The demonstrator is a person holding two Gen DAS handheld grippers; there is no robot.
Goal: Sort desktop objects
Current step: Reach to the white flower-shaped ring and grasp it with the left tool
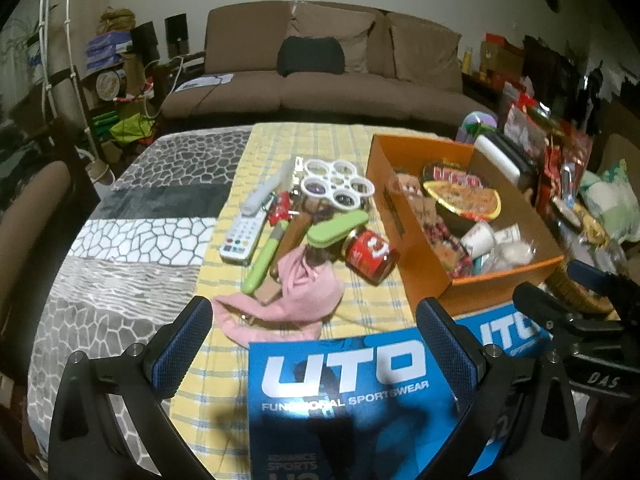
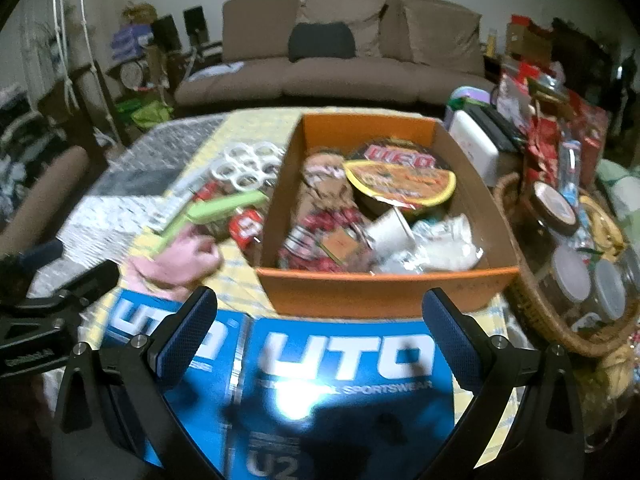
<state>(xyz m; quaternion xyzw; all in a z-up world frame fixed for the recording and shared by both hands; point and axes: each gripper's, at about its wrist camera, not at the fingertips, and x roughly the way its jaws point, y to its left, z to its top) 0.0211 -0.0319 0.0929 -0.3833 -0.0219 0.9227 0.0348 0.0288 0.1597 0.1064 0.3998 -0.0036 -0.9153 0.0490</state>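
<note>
Left claw (image 1: pixel 314 344) is seen with fingers spread apart, nothing between them, held above a blue UTO box (image 1: pixel 340 392) at the near edge of the worktop (image 1: pixel 132 240). Right claw (image 2: pixel 320 328) is likewise spread and unloaded, over a second blue UTO box (image 2: pixel 344 364). Loose items are piled left of the orange box (image 1: pixel 424 276): red-labelled jar (image 1: pixel 370 256), pink cloth (image 1: pixel 296 300), remote control (image 1: pixel 242 236), white ring holder (image 1: pixel 338 184). The orange box is seen filled with a noodle bowl (image 2: pixel 400 178) and packets. A wicker basket (image 2: pixel 528 304) lies to its right.
</note>
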